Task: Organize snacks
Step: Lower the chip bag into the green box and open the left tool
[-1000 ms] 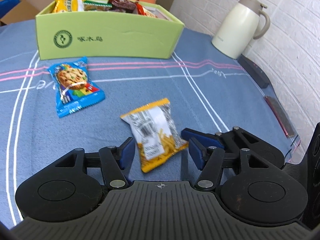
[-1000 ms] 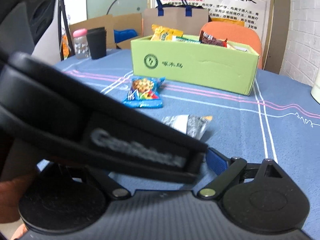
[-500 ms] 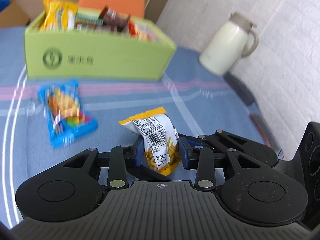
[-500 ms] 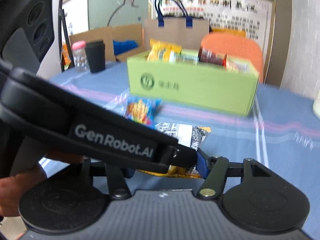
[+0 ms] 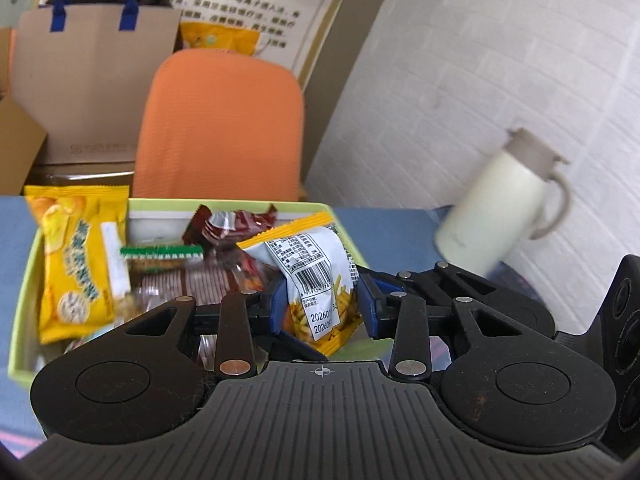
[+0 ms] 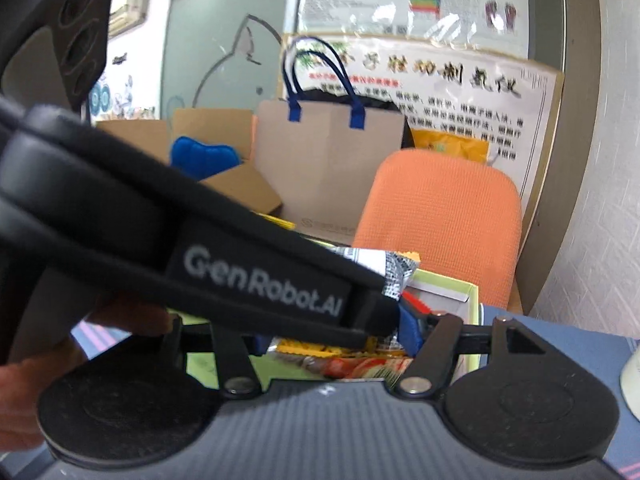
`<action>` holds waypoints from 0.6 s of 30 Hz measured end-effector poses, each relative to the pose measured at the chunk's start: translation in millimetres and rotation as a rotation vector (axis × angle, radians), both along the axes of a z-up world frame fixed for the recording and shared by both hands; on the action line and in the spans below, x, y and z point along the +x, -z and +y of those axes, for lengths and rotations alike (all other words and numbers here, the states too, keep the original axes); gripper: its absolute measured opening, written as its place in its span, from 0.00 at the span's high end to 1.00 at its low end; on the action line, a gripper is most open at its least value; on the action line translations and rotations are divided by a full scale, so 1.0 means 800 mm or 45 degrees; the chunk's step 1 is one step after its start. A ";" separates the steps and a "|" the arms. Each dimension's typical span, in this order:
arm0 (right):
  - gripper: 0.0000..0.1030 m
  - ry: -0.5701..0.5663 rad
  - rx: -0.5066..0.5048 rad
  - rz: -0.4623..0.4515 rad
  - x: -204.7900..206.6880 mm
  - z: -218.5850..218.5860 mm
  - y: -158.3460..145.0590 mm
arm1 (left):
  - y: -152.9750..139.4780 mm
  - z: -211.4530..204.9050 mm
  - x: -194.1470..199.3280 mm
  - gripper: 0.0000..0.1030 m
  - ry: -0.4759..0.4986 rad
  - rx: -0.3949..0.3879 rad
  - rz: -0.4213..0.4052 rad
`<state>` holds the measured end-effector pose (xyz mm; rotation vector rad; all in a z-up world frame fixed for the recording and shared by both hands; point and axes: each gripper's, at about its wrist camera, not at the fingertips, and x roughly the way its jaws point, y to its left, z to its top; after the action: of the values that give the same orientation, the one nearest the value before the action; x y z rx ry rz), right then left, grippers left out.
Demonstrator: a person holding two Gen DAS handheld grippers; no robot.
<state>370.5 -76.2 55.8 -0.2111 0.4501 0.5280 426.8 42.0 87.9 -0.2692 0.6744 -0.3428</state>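
Note:
My left gripper (image 5: 322, 304) is shut on a yellow and white snack packet (image 5: 316, 280) with a barcode and holds it above the near right part of the green snack box (image 5: 24, 276). The box holds a yellow chip bag (image 5: 76, 264), brown wrappers (image 5: 232, 224) and other snacks. In the right wrist view the left gripper's body (image 6: 200, 256) crosses in front and hides most of my right gripper (image 6: 332, 344); the packet's silver top (image 6: 384, 268) shows past it, above the box rim (image 6: 472, 300). I cannot tell how the right jaws stand.
A cream thermos jug (image 5: 500, 208) stands on the blue table to the right of the box, near the white brick wall. An orange chair (image 5: 220, 120) is behind the box, with a brown paper bag (image 5: 92, 80) and cardboard boxes further back.
My left gripper closed on the yellow packet on the table, lifted it and carried it forward over the green box. The right gripper moved forward too.

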 end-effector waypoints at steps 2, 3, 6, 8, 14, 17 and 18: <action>0.33 -0.014 -0.012 0.021 0.016 0.002 0.010 | 0.011 -0.003 0.018 0.85 -0.014 0.032 0.027; 0.31 -0.028 -0.016 0.048 0.016 0.003 0.015 | 0.016 -0.005 0.024 0.85 -0.018 0.052 0.037; 0.25 -0.031 -0.003 0.069 0.022 0.000 0.029 | 0.036 -0.006 0.037 0.86 -0.009 0.045 0.091; 0.17 -0.018 0.005 0.022 0.016 -0.003 0.033 | 0.044 -0.008 0.039 0.83 0.000 0.055 0.091; 0.01 -0.027 0.174 0.003 0.011 -0.019 0.033 | 0.022 0.003 0.014 0.37 -0.077 0.023 -0.059; 0.01 -0.030 0.177 -0.021 0.005 -0.019 0.030 | 0.005 0.013 -0.005 0.35 -0.107 0.017 -0.108; 0.01 -0.024 0.175 -0.043 0.000 -0.017 0.029 | 0.000 0.018 -0.013 0.34 -0.121 0.021 -0.123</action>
<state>370.7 -89.7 32.3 -0.0924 0.3775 0.5707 416.4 56.0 87.8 -0.2661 0.5671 -0.2574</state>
